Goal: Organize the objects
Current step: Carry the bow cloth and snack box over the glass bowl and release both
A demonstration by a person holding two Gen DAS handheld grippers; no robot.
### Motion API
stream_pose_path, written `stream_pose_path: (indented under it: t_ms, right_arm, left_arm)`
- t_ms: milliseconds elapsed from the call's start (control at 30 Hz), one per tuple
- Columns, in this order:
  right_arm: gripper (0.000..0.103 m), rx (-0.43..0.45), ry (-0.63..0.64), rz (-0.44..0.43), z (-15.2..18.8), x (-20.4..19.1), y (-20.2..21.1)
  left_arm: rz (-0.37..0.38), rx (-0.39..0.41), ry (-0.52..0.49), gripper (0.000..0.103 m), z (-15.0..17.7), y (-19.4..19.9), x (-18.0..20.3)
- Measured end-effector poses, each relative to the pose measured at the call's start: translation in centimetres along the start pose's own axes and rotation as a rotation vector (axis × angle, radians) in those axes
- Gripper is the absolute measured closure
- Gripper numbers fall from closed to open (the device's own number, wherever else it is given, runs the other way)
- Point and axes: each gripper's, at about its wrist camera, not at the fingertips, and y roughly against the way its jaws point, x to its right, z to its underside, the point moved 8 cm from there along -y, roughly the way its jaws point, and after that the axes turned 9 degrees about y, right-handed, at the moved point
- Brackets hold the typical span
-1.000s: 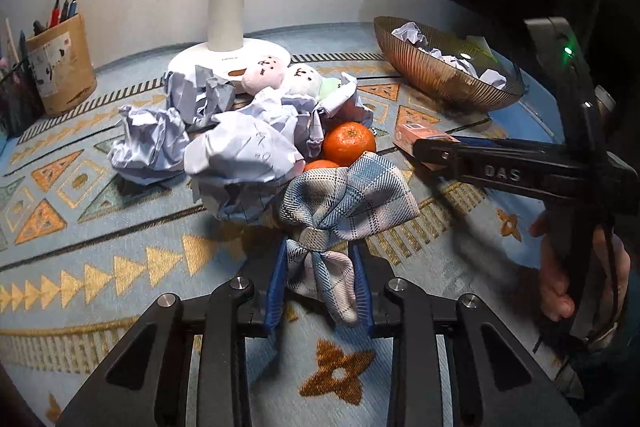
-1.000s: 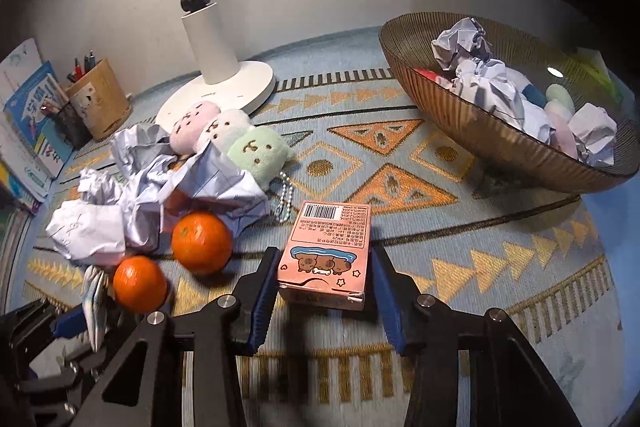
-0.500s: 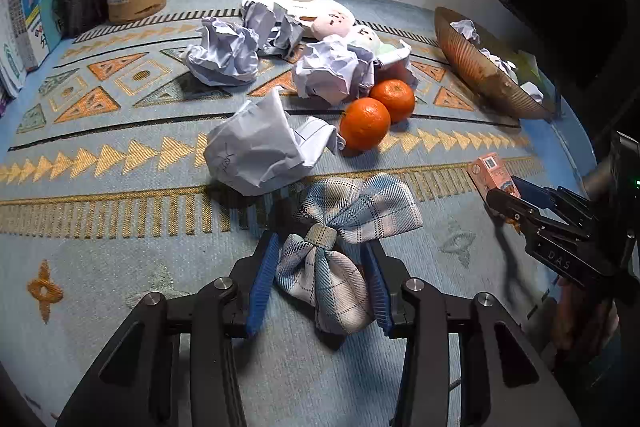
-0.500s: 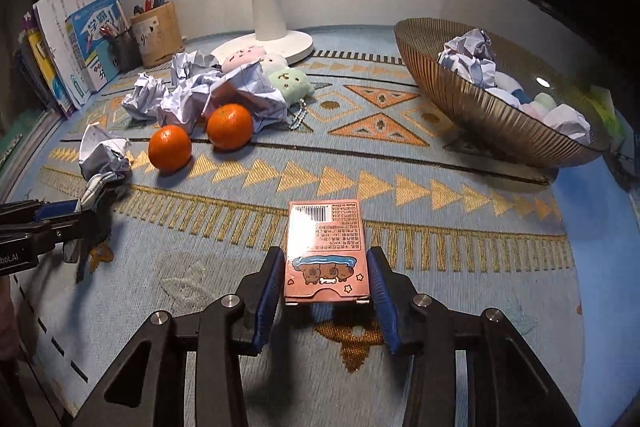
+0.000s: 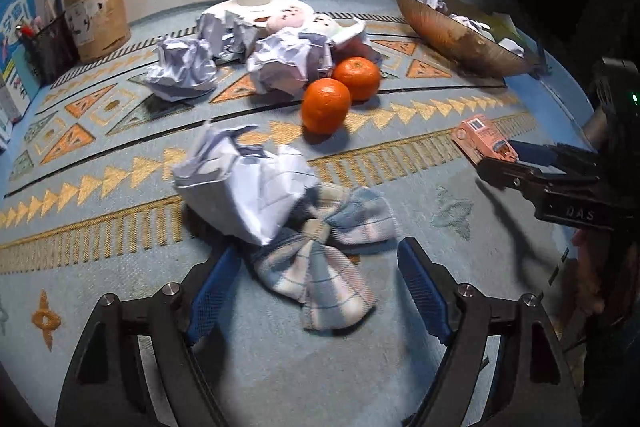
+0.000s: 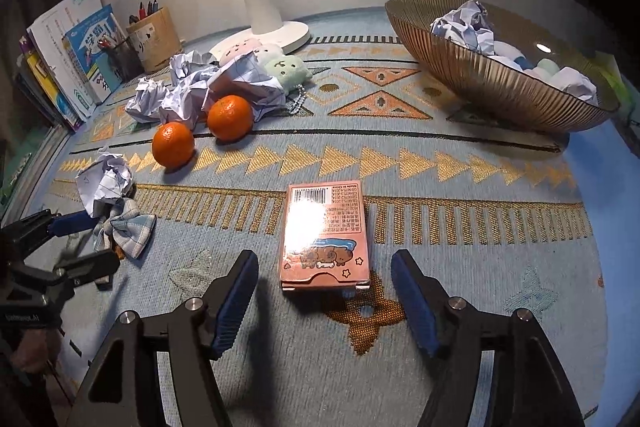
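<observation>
The right gripper (image 6: 324, 291) has just been opening; its blue pads (image 6: 236, 297) stand clear of the pink box (image 6: 325, 233) lying flat between them on the patterned mat (image 6: 460, 235). Two oranges (image 6: 173, 145) sit beyond, left.

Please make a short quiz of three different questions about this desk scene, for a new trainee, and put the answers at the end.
1. True or false: the right claw is clamped on the pink box.
2. What lies on the mat between the left claw's open jaws?
A. an orange
B. a plaid bow
C. a pen
3. Fill in: two ____ sit in front of the paper pile.

Key
1. False: the jaws have just been opening, and the box lies free on the mat between them.
2. B: the plaid bow, beside a crumpled paper ball.
3. oranges
</observation>
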Motion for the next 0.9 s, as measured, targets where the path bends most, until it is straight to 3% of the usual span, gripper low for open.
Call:
stream_pose_path:
  t_ms: [100,133,167,233,533,700,900]
  right_arm:
    - [0.036,0.000,-0.003,0.021,-0.3,0.1,-0.3]
    - [0.039,0.000,0.004,0.034,-0.4,0.0,-0.4]
    - [0.050,0.002,0.014,0.049,-0.4,0.0,-0.4]
    - [0.063,0.011,0.033,0.067,-0.3,-0.1,-0.3]
    - [0.063,0.093,-0.033,-0.020,-0.7,1.0,2.5]
    - [0.063,0.187,-0.078,0.010,-2.7,4.1,6.2]
    - [0.063,0.328,-0.126,0.101,-6.5,9.5,11.5]
  left_arm:
    - [-0.081,0.031,-0.072,0.058,0.0,-0.1,1.1]
    - [-0.074,0.037,-0.082,0.070,0.1,0.0,1.4]
    - [-0.049,0.031,-0.076,0.078,0.1,0.0,1.8]
    - [-0.034,0.045,-0.069,0.079,0.1,0.1,2.3]
    - [0.092,0.145,-0.048,0.080,-2.7,2.9,5.6]
    - [0.109,0.190,-0.072,0.080,-6.8,4.0,8.1]
    - [0.159,0.278,-0.088,0.080,-14.4,4.3,12.5]
